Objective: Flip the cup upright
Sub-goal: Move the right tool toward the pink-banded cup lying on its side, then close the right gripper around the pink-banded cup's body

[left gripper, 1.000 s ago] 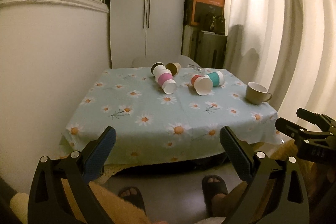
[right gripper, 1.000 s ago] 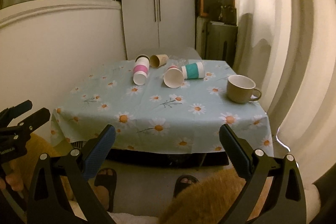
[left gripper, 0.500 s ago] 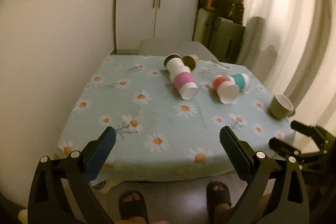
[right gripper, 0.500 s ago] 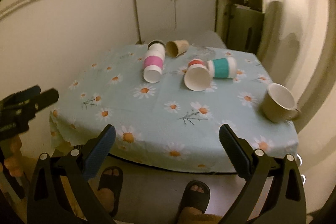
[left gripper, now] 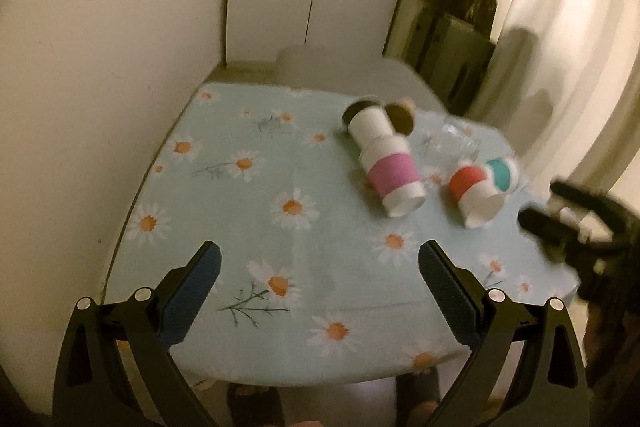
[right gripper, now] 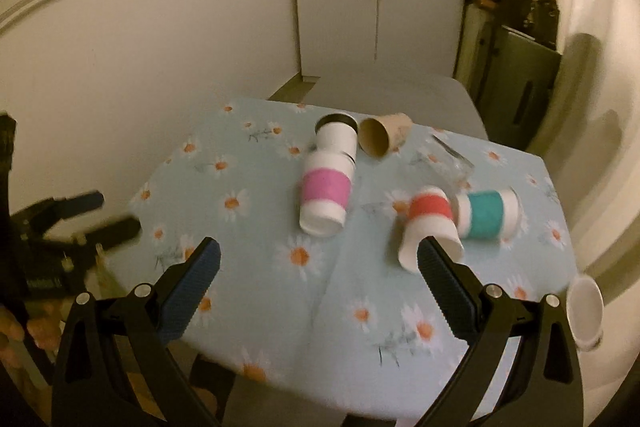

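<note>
Pink-band cup: white paper cup with a pink sleeve (right gripper: pixel 326 193) lies on its side mid-worktop, open mouth toward 6 o'clock.
Red-band cup: white paper cup with a red sleeve (right gripper: pixel 430 223) lies tipped over at 3 o'clock of the pink one, touching a white paper cup with a teal sleeve (right gripper: pixel 486 213), also on its side.
Far cups: white cup with a dark rim (right gripper: pixel 338 135) and plain brown paper cup (right gripper: pixel 384 139) lie toppled at 12 o'clock.
Mug: pale ceramic mug (right gripper: pixel 584 311) at the worktop's 4 o'clock edge.
Worktop: light-blue daisy-print cloth (right gripper: pixel 256 259).
Right tool (right gripper: pixel 318 265): fingers wide apart, empty, above the near edge.
Left tool (left gripper: pixel 318 267): fingers wide apart, empty.
</note>
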The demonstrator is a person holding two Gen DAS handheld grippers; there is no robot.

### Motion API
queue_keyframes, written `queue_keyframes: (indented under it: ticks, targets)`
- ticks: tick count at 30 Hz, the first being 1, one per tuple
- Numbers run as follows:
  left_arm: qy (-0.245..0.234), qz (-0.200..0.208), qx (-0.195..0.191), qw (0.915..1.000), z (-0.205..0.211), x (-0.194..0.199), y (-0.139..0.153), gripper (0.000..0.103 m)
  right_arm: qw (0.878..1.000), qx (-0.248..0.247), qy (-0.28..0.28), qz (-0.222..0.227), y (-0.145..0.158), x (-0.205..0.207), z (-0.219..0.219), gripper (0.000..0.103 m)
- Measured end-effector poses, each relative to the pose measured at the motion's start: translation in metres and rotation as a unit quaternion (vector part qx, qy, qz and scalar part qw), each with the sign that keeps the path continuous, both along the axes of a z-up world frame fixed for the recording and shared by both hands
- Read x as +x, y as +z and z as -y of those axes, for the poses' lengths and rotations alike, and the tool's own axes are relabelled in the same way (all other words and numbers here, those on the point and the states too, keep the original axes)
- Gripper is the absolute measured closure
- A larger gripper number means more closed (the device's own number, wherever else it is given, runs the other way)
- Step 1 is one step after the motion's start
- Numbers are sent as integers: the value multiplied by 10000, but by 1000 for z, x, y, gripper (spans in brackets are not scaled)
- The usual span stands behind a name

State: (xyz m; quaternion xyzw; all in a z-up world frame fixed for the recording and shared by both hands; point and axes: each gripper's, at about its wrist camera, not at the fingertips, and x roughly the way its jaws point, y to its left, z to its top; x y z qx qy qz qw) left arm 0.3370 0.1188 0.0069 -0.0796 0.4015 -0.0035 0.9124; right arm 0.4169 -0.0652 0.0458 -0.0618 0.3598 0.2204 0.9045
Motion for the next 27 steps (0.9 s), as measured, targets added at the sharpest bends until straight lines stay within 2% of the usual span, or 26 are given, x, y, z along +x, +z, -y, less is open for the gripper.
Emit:
queue_keyframes:
  ticks: [2, 3, 5, 7, 12, 15, 20, 25, 27]
  targets:
    - [214, -92, 89, 9997, -6, 16, -5, 6, 9998, 2, 72, -209, -2, 23, -9, 5]
    - [313, -71, 13, 9995, -10, 21, -6, 7, 9988, 29, 139, -468, -6, 43, -15, 5]
    - [383, -135, -372, 9985, -20, 32, -10, 7, 9973, -41, 182, -711, -11, 65, -25, 5]
    - [416, -143, -580, 9973, -26, 39, -16, 7, 9949, -259, 299, -923, -17, 91, -39, 5]
    - [353, -386, -786, 9955, -33, 51, -37, 7, 9814, -536, 364, -1805, -44, 143, -61, 5]
    - [362, -513, -805, 9948, -37, 57, -44, 7, 9727, -653, 276, -2210, -60, 164, -65, 5]
    - [149, -625, -642, 9959, -31, 61, -47, 7, 9659, -994, 213, -2382, -76, 179, -77, 6]
    - [224, -766, -672, 9945, -29, 64, -55, 7, 9597, -1110, 138, -2577, -93, 186, -84, 19]
    - [202, -805, -642, 9945, -26, 64, -57, 7, 9570, -1161, 48, -2656, -101, 191, -84, 36]
